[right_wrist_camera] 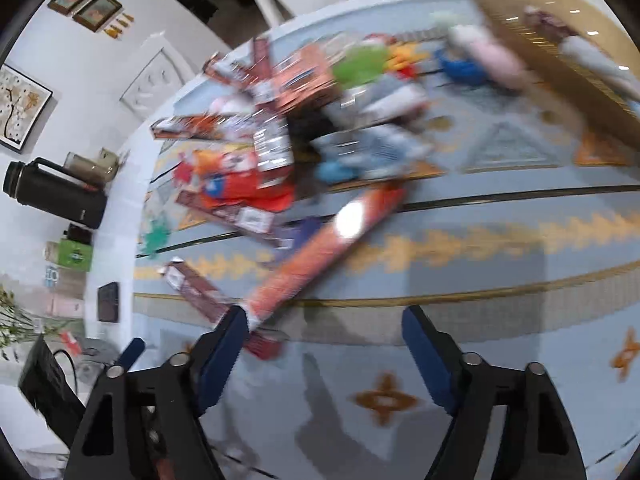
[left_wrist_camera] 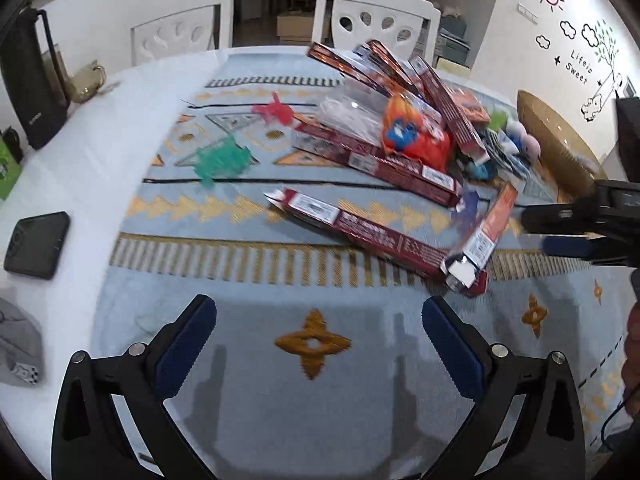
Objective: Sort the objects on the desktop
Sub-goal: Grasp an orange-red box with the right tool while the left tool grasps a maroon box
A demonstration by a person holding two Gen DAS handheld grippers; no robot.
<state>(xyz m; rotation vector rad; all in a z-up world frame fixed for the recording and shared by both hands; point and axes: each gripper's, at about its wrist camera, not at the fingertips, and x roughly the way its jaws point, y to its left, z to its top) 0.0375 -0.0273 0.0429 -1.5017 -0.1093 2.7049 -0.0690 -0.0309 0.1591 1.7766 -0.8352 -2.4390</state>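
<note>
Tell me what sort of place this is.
Probably a home dining room: white dining chairs at a table covered by a patterned cloth, cartoon wall stickers, and a black thermos jug with a glass mug beside it.

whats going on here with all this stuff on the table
A person with a two-finger gripper in each hand is sorting a jumble of long red boxes, an orange packet and small toys on a patterned mat. The left gripper hangs open over bare mat, holding nothing. The right gripper is open too, its left finger beside the end of an orange-red box, not clamped on it. A woven basket sits at the mat's far right.
</note>
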